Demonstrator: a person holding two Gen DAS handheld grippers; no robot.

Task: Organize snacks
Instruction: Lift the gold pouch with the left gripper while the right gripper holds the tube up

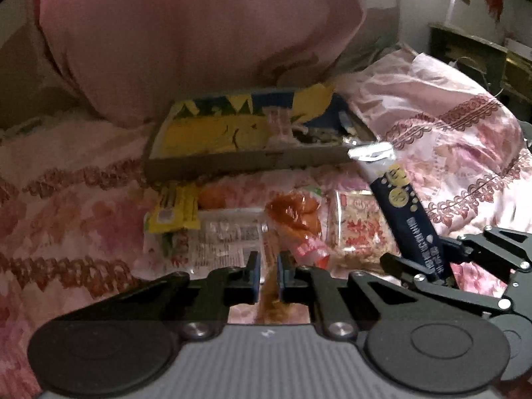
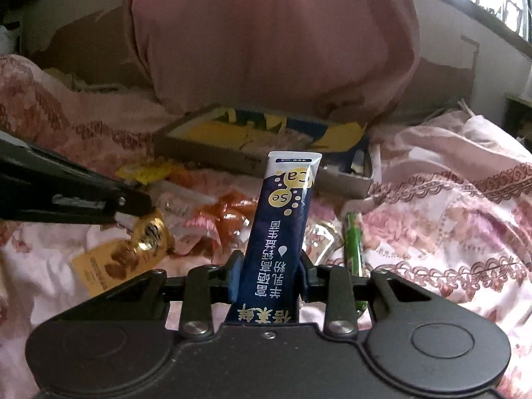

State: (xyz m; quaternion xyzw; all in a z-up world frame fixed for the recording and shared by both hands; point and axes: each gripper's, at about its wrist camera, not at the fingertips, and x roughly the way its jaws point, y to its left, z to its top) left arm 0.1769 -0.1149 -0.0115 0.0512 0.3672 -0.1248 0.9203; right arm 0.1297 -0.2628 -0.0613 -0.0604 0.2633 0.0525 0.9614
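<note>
My left gripper [image 1: 268,261] is shut on a gold and brown snack packet [image 1: 268,294], which hangs from its tips [image 2: 139,212] in the right wrist view as a shiny gold packet [image 2: 146,236]. My right gripper [image 2: 269,276] is shut on a dark blue stick sachet [image 2: 282,226] that stands upright between the pads, silver end up. In the left wrist view the sachet [image 1: 399,199] and the right gripper [image 1: 435,266] are at the lower right. A shallow cardboard box [image 1: 232,163] with yellow and blue print lies beyond both grippers.
Loose snacks lie on the pink floral bedspread [image 1: 66,199] before the box: a yellow packet [image 1: 173,212], a clear printed one [image 1: 226,236], an orange one [image 1: 296,216], a red-white one [image 1: 359,229], a green one [image 2: 354,246]. A person in pink [image 1: 199,33] sits behind the box.
</note>
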